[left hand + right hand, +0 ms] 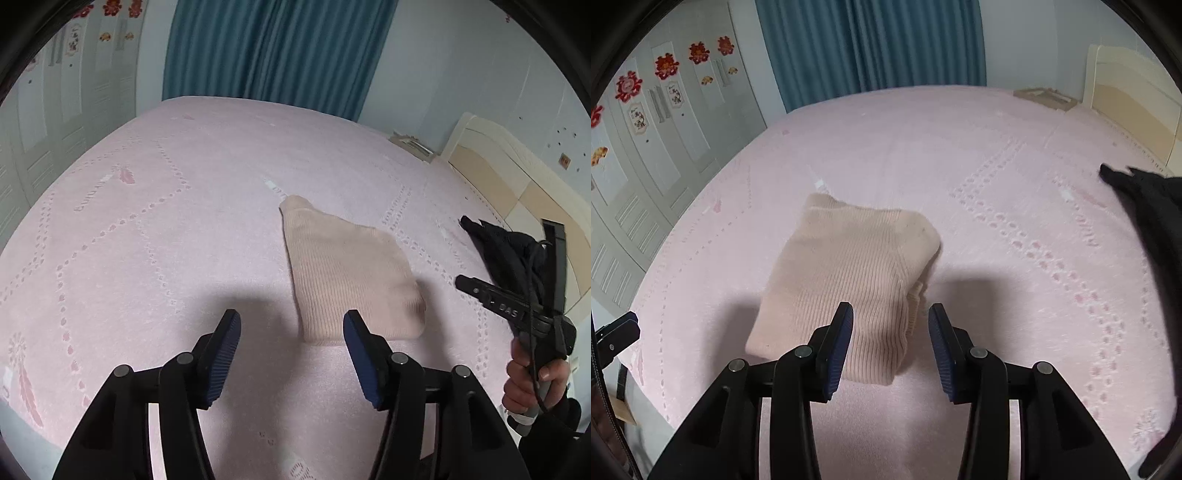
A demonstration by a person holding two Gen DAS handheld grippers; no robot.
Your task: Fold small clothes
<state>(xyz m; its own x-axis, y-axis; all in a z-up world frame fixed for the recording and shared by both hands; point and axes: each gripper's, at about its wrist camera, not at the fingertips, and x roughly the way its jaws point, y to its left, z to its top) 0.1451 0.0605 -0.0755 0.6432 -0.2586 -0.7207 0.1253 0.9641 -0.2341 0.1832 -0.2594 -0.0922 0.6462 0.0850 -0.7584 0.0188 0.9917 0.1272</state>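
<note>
Near the middle of the pink bedspread (997,140) lies a folded beige ribbed knit garment (849,280), flat on the cover, well clear of every edge of the bed. Its long axis runs from my side toward the far edge, where the teal curtain (871,48) hangs; a narrower corner points that way and the broader folded end faces me. My right gripper (891,345) hangs over that near end with its jaws spread and nothing between them. My left gripper (291,354) hovers beside the garment's near corner, jaws likewise wide apart and empty. Toward the headboard (517,177) edge of the bed lies a black garment (1145,206), apart from the beige one.
</note>
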